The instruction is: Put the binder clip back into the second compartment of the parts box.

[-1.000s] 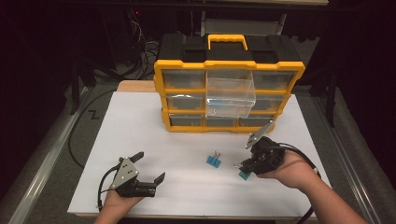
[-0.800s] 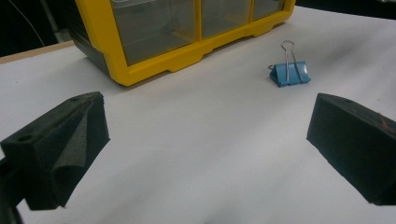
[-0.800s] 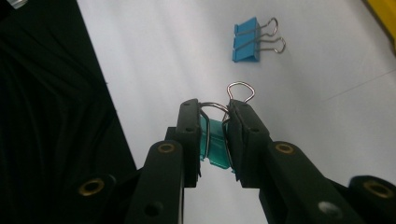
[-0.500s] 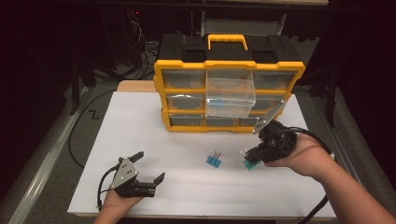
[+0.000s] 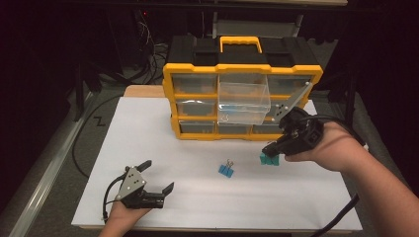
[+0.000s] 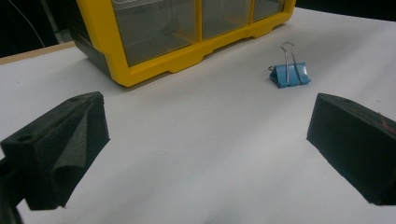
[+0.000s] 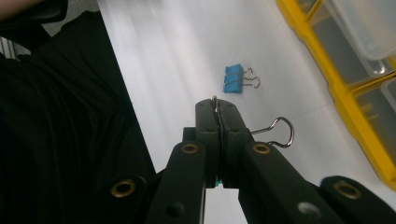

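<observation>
Teal clip (image 5: 269, 160): it hangs at the right gripper's tip, above the white board, in front of the organizer's lower right corner. In the right gripper view only a wire handle (image 7: 278, 131) and a small teal edge show, so I cannot tell if it touches the board.
Right gripper (image 5: 272, 148): its jaws are clenched on the teal clip's wire handle; one wire loop sticks out to the side of the closed jaws. The hand holds it tilted down, near the organizer's right end.
Blue clip (image 5: 226, 169): it lies free on the board, left of the teal clip and apart from it. In the left gripper view (image 6: 289, 74) its wire handles stand up.
Left gripper (image 5: 158, 176): its jaws are spread wide with nothing between them. It rests low on the board's near left part, well apart from both clips.
Organizer (image 5: 192, 74): yellow frame, black top with a yellow handle, clear drawers; it stands at the far side of the board.
Open drawer (image 5: 244, 101): a clear middle drawer is pulled out toward the person.
Board (image 5: 138, 128): white, flat, under everything.
</observation>
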`<state>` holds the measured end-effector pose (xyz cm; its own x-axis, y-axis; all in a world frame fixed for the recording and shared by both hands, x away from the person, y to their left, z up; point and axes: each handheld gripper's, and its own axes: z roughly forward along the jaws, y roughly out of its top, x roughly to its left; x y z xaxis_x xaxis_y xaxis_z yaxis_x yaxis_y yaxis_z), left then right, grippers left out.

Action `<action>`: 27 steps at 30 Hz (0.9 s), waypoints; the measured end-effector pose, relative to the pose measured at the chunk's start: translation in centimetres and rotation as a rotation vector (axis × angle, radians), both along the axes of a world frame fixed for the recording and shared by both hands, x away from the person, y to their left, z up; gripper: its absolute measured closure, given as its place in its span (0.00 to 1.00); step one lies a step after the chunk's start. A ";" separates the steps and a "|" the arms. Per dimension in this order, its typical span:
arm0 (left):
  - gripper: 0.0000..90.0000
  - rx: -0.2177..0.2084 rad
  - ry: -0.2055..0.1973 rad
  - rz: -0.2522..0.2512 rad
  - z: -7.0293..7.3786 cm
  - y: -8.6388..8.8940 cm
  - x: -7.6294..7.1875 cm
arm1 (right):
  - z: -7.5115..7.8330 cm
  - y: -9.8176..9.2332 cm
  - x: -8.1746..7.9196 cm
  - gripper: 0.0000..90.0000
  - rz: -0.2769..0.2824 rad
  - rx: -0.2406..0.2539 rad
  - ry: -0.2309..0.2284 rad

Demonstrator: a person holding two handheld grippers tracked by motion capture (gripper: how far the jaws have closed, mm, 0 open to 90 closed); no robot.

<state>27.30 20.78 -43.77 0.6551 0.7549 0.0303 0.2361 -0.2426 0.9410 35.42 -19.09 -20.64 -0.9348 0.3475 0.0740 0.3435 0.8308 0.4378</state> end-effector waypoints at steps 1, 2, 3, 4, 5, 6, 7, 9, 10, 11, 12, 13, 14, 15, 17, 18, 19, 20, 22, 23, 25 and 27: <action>0.00 -0.004 0.000 0.001 0.0 0.0 0.0 | 0.4 0.0 0.0 1.00 -0.002 -0.004 -0.002; 0.00 -0.004 -0.001 0.002 0.0 0.0 0.0 | 0.7 0.1 0.0 1.00 -0.002 -0.003 -0.004; 0.00 -0.004 0.001 0.003 0.0 0.0 0.0 | 1.1 0.1 0.0 1.00 -0.005 -0.002 -0.006; 0.00 -0.003 0.003 0.004 0.0 0.1 0.0 | 1.4 0.1 0.0 1.00 -0.002 -0.001 -0.009; 0.00 -0.006 0.003 0.006 0.0 0.1 0.1 | 1.8 0.1 0.0 1.00 -0.003 0.000 -0.010; 0.00 -0.007 0.005 0.006 0.0 0.1 0.1 | 2.2 0.1 0.0 1.00 -0.001 0.001 -0.013; 0.00 -0.011 0.006 0.008 0.0 0.2 0.1 | 2.7 0.1 0.0 1.00 -0.001 -0.001 -0.020; 0.00 -0.018 0.009 0.009 0.0 0.2 0.1 | 3.5 0.1 -0.1 1.00 0.003 0.007 -0.024; 0.00 -0.017 0.009 0.008 0.0 0.2 0.1 | 4.0 0.1 -0.1 1.00 0.003 0.009 -0.029; 0.00 -0.016 0.009 0.009 0.0 0.2 0.1 | 4.3 0.1 -0.1 1.00 0.005 0.010 -0.028; 0.00 -0.015 0.009 0.011 0.0 0.2 0.1 | 4.9 0.1 -0.1 1.00 0.004 0.019 -0.027; 0.00 -0.015 0.009 0.013 0.0 0.2 0.1 | 5.3 0.1 -0.1 1.00 0.005 0.018 -0.030; 0.00 -0.016 0.009 0.016 0.0 0.2 0.1 | 5.6 0.1 -0.1 1.00 0.006 0.017 -0.032; 0.00 -0.015 0.010 0.017 0.0 0.2 0.1 | 6.2 0.1 -0.1 1.00 0.006 0.014 -0.037; 0.00 -0.015 0.012 0.016 0.0 0.3 0.1 | 7.2 0.2 -0.1 1.00 0.004 0.009 -0.044; 0.00 -0.014 0.014 0.015 0.0 0.3 0.1 | 7.7 0.2 0.0 1.00 0.003 0.010 -0.049; 0.00 -0.017 0.013 0.015 0.0 0.3 0.1 | 8.0 0.2 0.0 1.00 0.004 0.010 -0.051; 0.00 -0.016 0.013 0.014 0.0 0.3 0.1 | 8.7 0.2 0.1 1.00 0.001 0.010 -0.058; 0.00 -0.015 0.017 0.012 0.0 0.2 0.1 | 9.4 0.3 0.2 1.00 -0.002 0.006 -0.066; 0.00 -0.017 0.016 0.013 0.0 0.3 0.1 | 9.7 0.3 0.4 1.00 -0.004 0.004 -0.068; 0.00 -0.016 0.015 0.013 0.0 0.3 0.1 | 10.2 0.5 0.6 1.00 0.002 0.001 -0.076; 0.00 -0.017 0.015 0.014 0.0 0.3 0.1 | 10.9 0.8 0.9 1.00 -0.002 0.004 -0.082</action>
<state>27.41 21.13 -43.74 0.6444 0.7646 0.0077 0.2531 -0.2228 0.9414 36.32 -18.30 -9.71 -0.9370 0.3492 -0.0017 0.3079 0.8284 0.4679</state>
